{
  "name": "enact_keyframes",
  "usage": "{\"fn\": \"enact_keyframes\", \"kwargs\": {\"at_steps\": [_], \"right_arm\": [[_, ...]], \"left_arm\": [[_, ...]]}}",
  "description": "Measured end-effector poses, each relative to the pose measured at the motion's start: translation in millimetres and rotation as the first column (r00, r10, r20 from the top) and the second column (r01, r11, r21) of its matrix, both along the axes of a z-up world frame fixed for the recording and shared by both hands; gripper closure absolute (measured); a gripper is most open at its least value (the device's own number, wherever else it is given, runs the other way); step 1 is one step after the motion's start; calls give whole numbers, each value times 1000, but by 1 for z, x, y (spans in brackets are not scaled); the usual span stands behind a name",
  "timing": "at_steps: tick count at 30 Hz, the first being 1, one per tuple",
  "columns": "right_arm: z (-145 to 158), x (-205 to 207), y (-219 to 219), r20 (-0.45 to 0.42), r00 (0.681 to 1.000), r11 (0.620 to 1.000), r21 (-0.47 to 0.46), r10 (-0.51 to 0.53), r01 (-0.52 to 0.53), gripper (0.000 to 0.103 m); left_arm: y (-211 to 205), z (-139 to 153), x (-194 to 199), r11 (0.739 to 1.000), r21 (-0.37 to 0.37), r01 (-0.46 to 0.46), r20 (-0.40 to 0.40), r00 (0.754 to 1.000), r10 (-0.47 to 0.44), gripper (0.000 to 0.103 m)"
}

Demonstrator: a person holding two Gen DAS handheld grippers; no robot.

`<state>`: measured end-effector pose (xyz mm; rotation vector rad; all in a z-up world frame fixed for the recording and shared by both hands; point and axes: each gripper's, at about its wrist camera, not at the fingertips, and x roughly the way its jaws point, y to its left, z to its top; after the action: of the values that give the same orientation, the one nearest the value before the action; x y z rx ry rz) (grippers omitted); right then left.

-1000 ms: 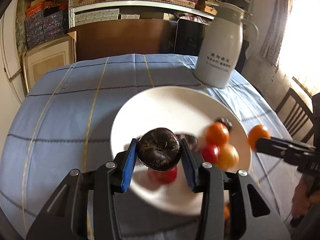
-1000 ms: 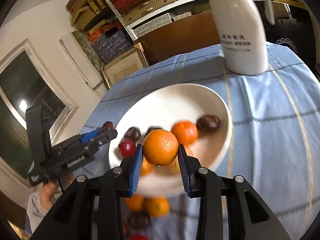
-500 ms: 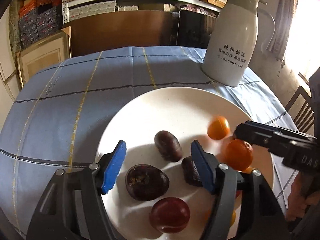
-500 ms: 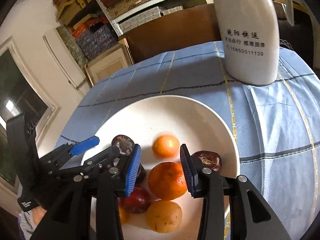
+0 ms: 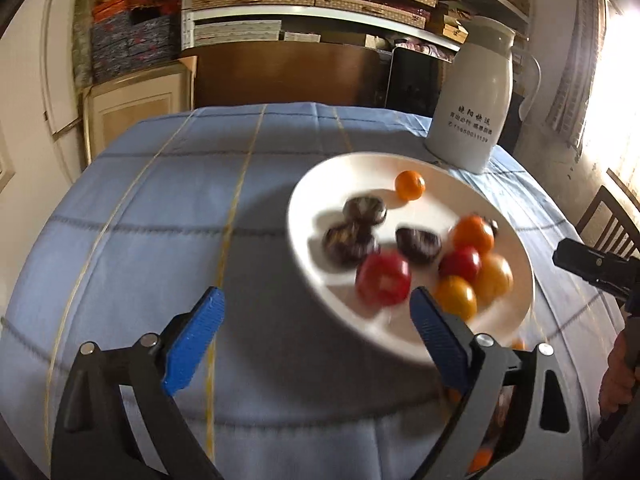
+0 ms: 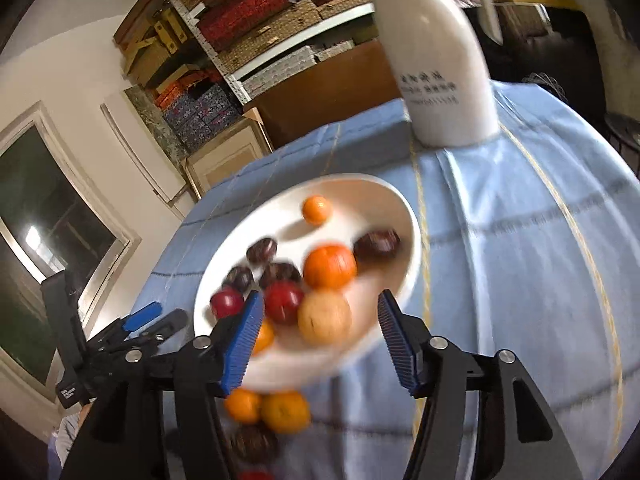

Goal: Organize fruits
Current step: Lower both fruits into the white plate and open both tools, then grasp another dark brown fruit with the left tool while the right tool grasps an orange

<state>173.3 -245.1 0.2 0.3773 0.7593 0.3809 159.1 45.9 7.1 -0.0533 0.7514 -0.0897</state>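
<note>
The left gripper (image 5: 316,320) stands with its blue pads wide apart and nothing between them; its jaws have just been opening. Its left pad (image 5: 196,336) hangs over bare blue tablecloth (image 5: 160,220), while the right pad overlaps the near rim of the white plate (image 5: 320,196). To the left of the plate the cloth runs open and uncluttered all the way to the table's rounded edge.

The right gripper (image 6: 320,336) is also parted with nothing clamped, its jaws having just been opening too. Between and beyond its pads lies the plate's near rim (image 6: 384,200), with a pale yellow fruit (image 6: 325,317) and a red fruit (image 6: 283,302) just past the tips. To the right of this gripper the cloth (image 6: 520,260) is open up to the table edge.

The fruits sit mostly on the plate, crowded toward its near half: dark brown ones (image 5: 350,243) at the left, a red one (image 5: 383,278) at the front, orange and yellow ones (image 5: 472,234) to the right, and a small orange (image 5: 409,185) alone toward the far side. More fruit lies off the plate on the cloth just below its near rim, two oranges (image 6: 285,411) and a dark one beneath them, blurred.

A white jug (image 5: 476,108) stands on the cloth just beyond the plate's far right rim, near the table's far edge.
</note>
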Motion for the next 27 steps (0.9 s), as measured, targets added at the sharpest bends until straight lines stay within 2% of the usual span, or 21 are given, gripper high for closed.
{"fn": "enact_keyframes", "kwargs": {"at_steps": [3,6,9,12,17,22,25,27], "right_arm": [[-11,-22,-8,-19,1000,1000,23,-17,17,34],[-18,-39,-11,-30,999,999,38,-13,14,29],[-25,-46,-10,-53,999,999,44,-10,12,21],[-30,-45,-11,-75,997,999,52,-10,13,20],[-35,-42,-16,-102,994,997,67,-27,34,16],[-35,-42,-14,-106,994,997,67,-17,24,16],[-34,-42,-13,-103,995,998,66,-12,19,16],[-34,-42,-13,-102,995,997,69,-12,20,16]], "left_arm": [[3,-8,-31,999,22,-28,-5,1000,28,5],[2,-16,-62,998,44,-34,-4,999,34,5],[3,-16,-89,1000,23,-17,7,1000,16,5],[1,-15,-108,1000,0,19,19,1000,-19,5],[-11,-16,-112,997,7,80,8,997,-80,5],[-23,-29,-101,993,32,114,-88,990,-110,4],[-10,-33,-94,994,-38,104,-118,987,-107,4],[5,-32,-92,997,-57,45,-104,993,-51,4]]}}
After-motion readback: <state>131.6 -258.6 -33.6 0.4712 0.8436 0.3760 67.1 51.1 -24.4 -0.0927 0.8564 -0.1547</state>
